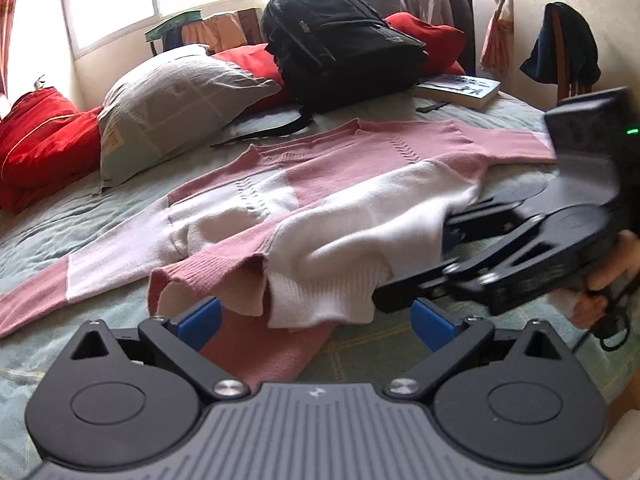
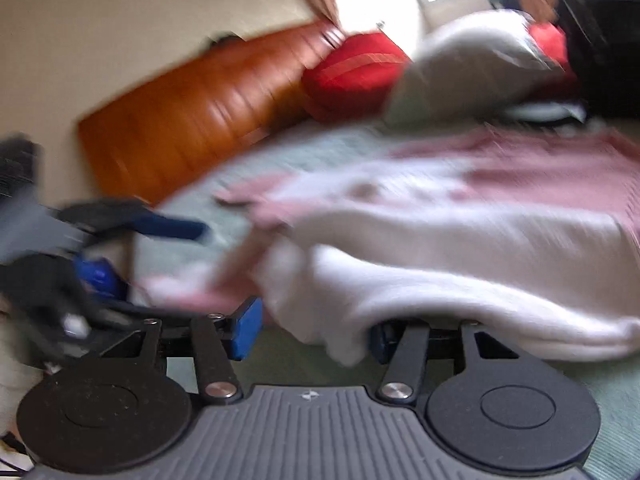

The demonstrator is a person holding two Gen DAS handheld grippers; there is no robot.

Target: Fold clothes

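The pink-and-white sweater [image 1: 320, 200] lies on the bed [image 1: 72, 224], hem partly lifted. The left tool [image 1: 316, 320] is released, near the hem. The right tool [image 2: 312, 332] stands half open with white hem between its pads; clamping is uncertain. Grip both hem corners firmly, then carry them evenly toward the collar.

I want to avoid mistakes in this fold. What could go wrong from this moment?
1. The hem of the pink and white sweater is bunched and partly turned over, so the fold may crease unevenly.
2. The left tool stands open around the hem and grips nothing, so the cloth may slip out.
3. The black backpack strap lies beside the collar; it might catch if the sweater shifts.
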